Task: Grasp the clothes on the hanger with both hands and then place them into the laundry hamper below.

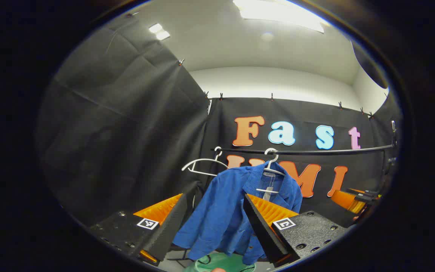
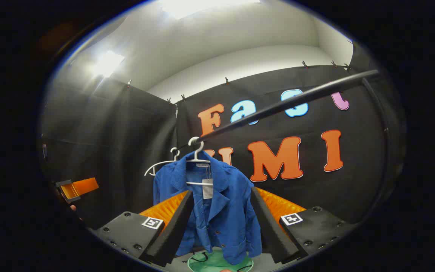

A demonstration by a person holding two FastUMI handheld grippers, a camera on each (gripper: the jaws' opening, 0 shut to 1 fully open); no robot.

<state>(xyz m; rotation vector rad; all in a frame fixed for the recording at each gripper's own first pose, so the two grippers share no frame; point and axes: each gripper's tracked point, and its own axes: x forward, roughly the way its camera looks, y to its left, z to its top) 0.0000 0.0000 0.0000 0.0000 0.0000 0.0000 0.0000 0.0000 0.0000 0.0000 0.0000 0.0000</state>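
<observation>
Left gripper view showed me the blue jacket (image 1: 221, 211) hanging from a white hanger (image 1: 272, 166) on the black rail (image 1: 315, 152), with a second, bare hanger (image 1: 204, 166) on the same rail just to its left. My left gripper (image 1: 215, 226) had its two fingers spread wide, and the jacket sat in the gap between them, farther off and untouched (nothing was pinched). Below the hem I could see the green rim of the laundry hamper (image 1: 225, 262), directly under the garment. At the far right edge of that view, the other gripper (image 1: 357, 202) poked in, well apart from the jacket.

Right gripper view gave me the jacket (image 2: 217, 215) more squarely from the front: collar open, a pale tag (image 2: 207, 189) hanging at the chest, buttons down the front. Its hanger (image 2: 196, 156) hooked over the rail (image 2: 278, 109), which ran up toward the right, and the bare hanger (image 2: 161, 164) hung just beside it on the left. My right gripper (image 2: 221, 223) also had its fingers spread apart, with the jacket framed between them but not touched. The hamper (image 2: 219, 264) showed as a green round opening right below the jacket's hem. At the left edge I could make out the left gripper (image 2: 76, 189), held well away from the clothes.
</observation>
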